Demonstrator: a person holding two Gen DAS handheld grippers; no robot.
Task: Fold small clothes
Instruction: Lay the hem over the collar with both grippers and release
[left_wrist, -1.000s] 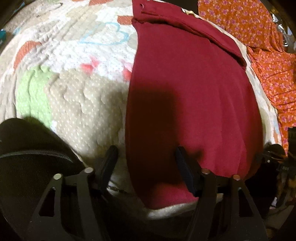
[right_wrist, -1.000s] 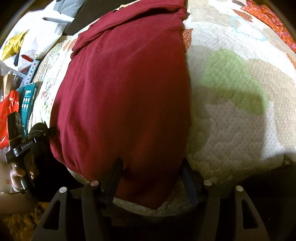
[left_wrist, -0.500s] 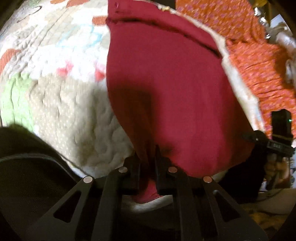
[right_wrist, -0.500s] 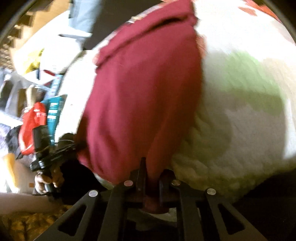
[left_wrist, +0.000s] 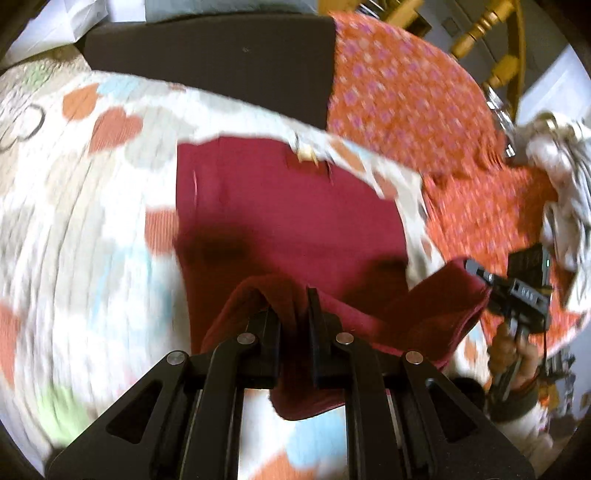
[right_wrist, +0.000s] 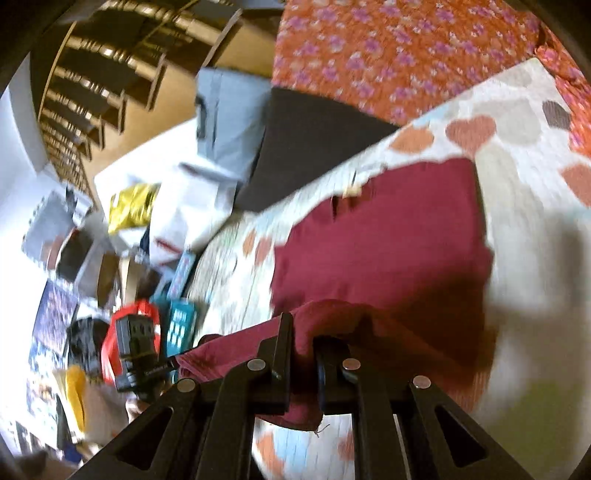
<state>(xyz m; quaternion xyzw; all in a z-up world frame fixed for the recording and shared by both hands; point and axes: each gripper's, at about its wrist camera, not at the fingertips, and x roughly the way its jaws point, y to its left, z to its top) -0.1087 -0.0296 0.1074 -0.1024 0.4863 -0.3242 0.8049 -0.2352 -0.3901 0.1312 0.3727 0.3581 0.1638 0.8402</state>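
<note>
left wrist view: both tongs (left_wrist: 293, 314) (right_wrist: 303, 345) clamp the maroon garment's (left_wrist: 288, 206) lifted near hem.

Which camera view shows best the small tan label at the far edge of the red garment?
The left wrist view: the label sits near frame centre on the red garment, fairly distinct despite blur. In the right wrist view the label is smaller and more smeared.

We hold the left gripper (left_wrist: 293, 306) at the bottom centre of its frame, its black fingers (left_wrist: 271, 325) pinched together on a fold of dark red cloth (left_wrist: 288, 221). Our right gripper (right_wrist: 303, 339), low centre in its own view, is likewise clamped on that cloth.
</note>
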